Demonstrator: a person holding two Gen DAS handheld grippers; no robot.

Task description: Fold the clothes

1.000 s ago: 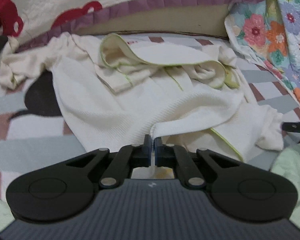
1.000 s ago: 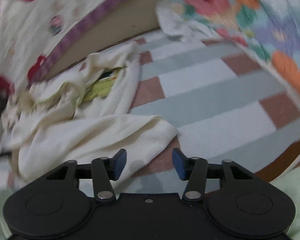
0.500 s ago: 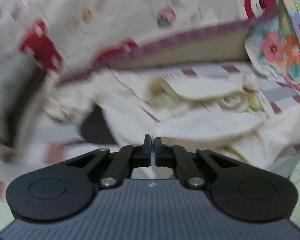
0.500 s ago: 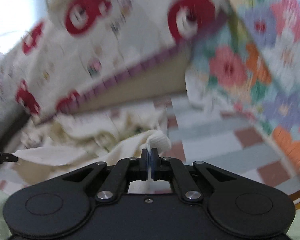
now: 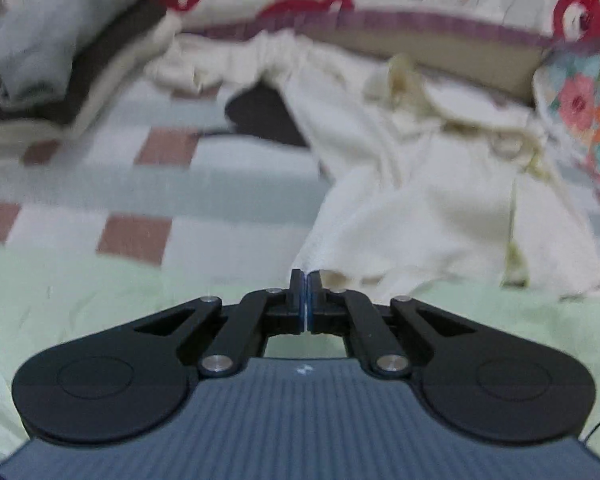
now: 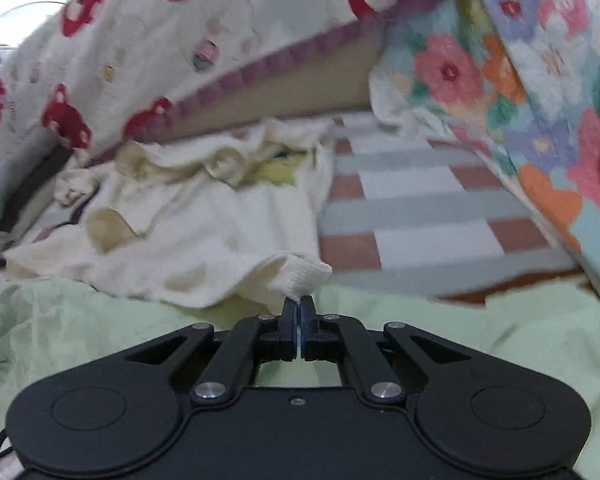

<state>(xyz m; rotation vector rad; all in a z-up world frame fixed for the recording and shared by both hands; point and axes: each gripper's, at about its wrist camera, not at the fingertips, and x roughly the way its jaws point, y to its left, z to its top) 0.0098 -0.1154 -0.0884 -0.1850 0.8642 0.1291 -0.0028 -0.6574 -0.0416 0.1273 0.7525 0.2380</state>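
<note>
A cream knit garment [image 5: 416,184] with yellow-green trim lies stretched over a checked bed cover, its far part crumpled near the back. My left gripper [image 5: 305,280] is shut on the garment's near left hem corner. My right gripper [image 6: 298,306] is shut on the ribbed near right hem corner of the same garment [image 6: 220,236]. Both held corners sit low over a pale green sheet [image 5: 80,300] at the near edge.
A folded stack of grey and dark clothes [image 5: 48,60] lies at the back left. A strawberry-print quilt [image 6: 148,40] rises along the back. A floral quilt [image 6: 540,80] stands on the right. A dark patch [image 5: 264,116] shows on the checked cover [image 6: 420,208].
My right gripper has shut on the hem corner. Both grippers lifted the garment and pulled it toward the near edge, spreading it out over the green sheet.
</note>
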